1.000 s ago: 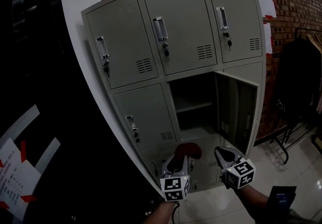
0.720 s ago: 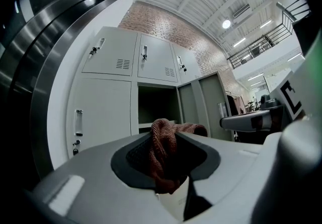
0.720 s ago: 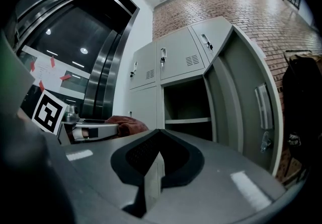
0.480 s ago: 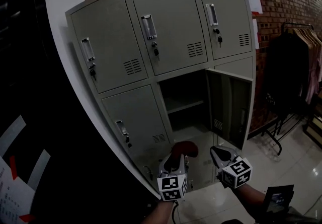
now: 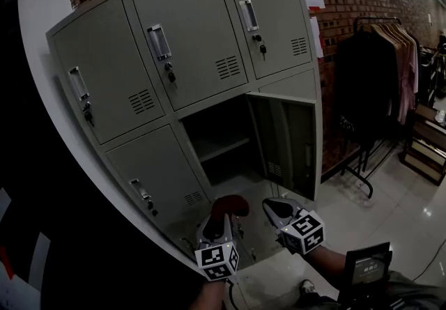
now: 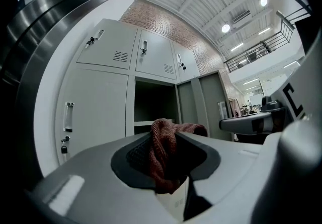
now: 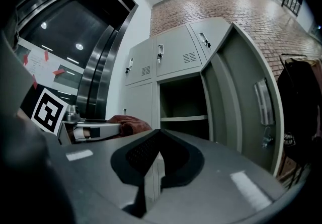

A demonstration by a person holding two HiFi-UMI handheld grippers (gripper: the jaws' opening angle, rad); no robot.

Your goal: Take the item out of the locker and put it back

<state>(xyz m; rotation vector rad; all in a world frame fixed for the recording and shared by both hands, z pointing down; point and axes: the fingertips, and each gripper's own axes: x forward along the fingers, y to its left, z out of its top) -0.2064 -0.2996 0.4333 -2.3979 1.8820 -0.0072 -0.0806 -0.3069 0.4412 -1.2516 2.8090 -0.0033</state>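
A red-brown knitted cloth is pinched in my left gripper, just in front of the open locker compartment in the lower row. In the left gripper view the cloth bunches between the dark pads of the left gripper, with the open compartment straight ahead. My right gripper hangs beside it on the right, shut and empty. In the right gripper view the right gripper faces the compartment, its tips meeting, and the cloth shows at the left.
The compartment's door stands swung open to the right, with a shelf inside. The other grey locker doors are closed, with keys in their locks. A rack of clothes stands at the right on the glossy floor.
The head view has swung right, so the lockers sit further left and the clothes rack shows more. Both grippers stay before the open compartment, drifting slightly; the cloth is still held.
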